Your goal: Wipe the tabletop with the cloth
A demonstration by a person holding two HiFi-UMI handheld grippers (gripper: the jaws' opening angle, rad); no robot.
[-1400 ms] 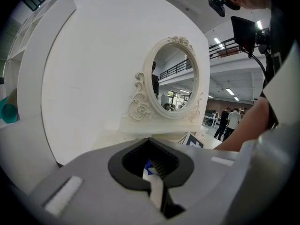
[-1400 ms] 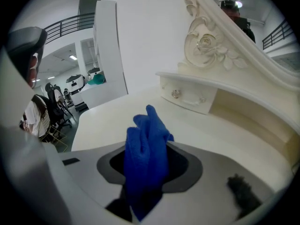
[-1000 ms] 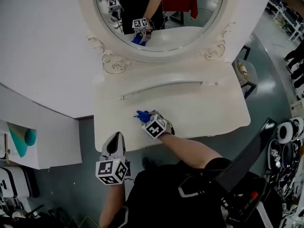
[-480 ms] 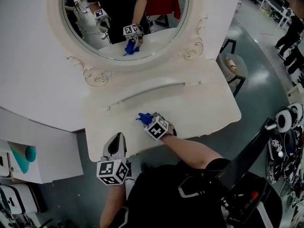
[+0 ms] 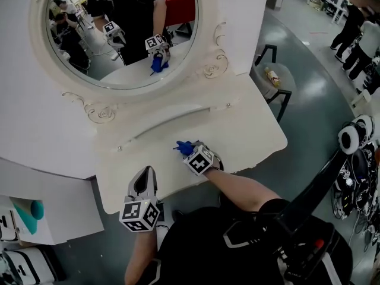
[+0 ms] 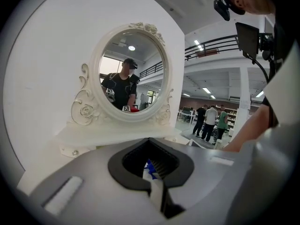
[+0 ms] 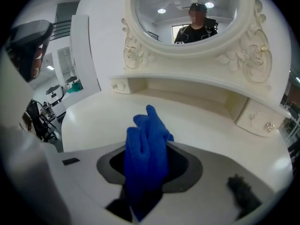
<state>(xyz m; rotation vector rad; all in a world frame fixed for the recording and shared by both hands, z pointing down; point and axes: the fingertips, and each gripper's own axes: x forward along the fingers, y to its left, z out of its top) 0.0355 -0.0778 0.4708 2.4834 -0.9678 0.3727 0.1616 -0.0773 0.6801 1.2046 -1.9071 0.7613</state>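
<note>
R gripper point(image 5: 189, 151): jaws clamped on bunched blue cloth point(image 7: 147, 150), at front-centre of tabletop point(image 5: 255, 136). L gripper point(image 5: 144, 177): jaws together, empty, off front edge. Rec.: press cloth flat, overlapping passes, 1 side to other; clear of mirror point(image 5: 119, 34).

1. The person point(image 5: 225, 248) is wearing a black top point(image 5: 196, 242) with short sleeves.
2. Black head gear point(image 6: 247, 36) with thin cables is sitting at the forehead.
3. The left gripper point(image 5: 144, 172) is showing a pale grey, tapering shell and is carrying a white marker cube point(image 5: 139, 214) printed with black squares.
4. The right gripper point(image 5: 185, 149) is carrying a matching cube point(image 5: 199, 159); its shell is ringing a dark grey hollow.
</note>
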